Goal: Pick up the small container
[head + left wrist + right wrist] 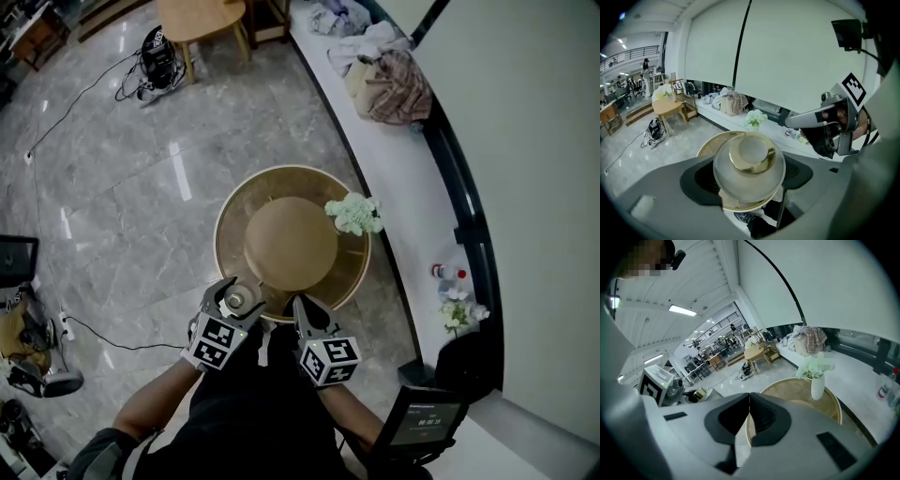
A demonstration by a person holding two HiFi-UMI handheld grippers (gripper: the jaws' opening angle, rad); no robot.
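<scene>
1. A person looks steeply down on a round, gold-rimmed worktop [228, 212] with a raised tan dome at its centre, standing on a grey marble floor [122, 178].
2. The left gripper [232, 304] sits at the worktop's near-left rim. Its fingers [701, 180] are clamped on a container [750, 161], one on each side.
3. The container is small, pale and rounded, with gold trim round its top. It sits between the left fingers at the worktop's near-left rim; the left gripper view shows the worktop behind it.
4. The right gripper [302, 307] is at the worktop's near rim, just right of the left gripper. Its fingers [761, 420] are pressed together with nothing between them.
5. A white vase [817, 386] of pale green flowers stands at the worktop's right rim, well apart from both grippers.
6. Right of the worktop, a long white ledge [403, 187] runs along the wall. Clothes [389, 80] are heaped on its far end.
7. Beyond the worktop's far side stands a wooden table [200, 19] with tangled cables beside it.
</scene>
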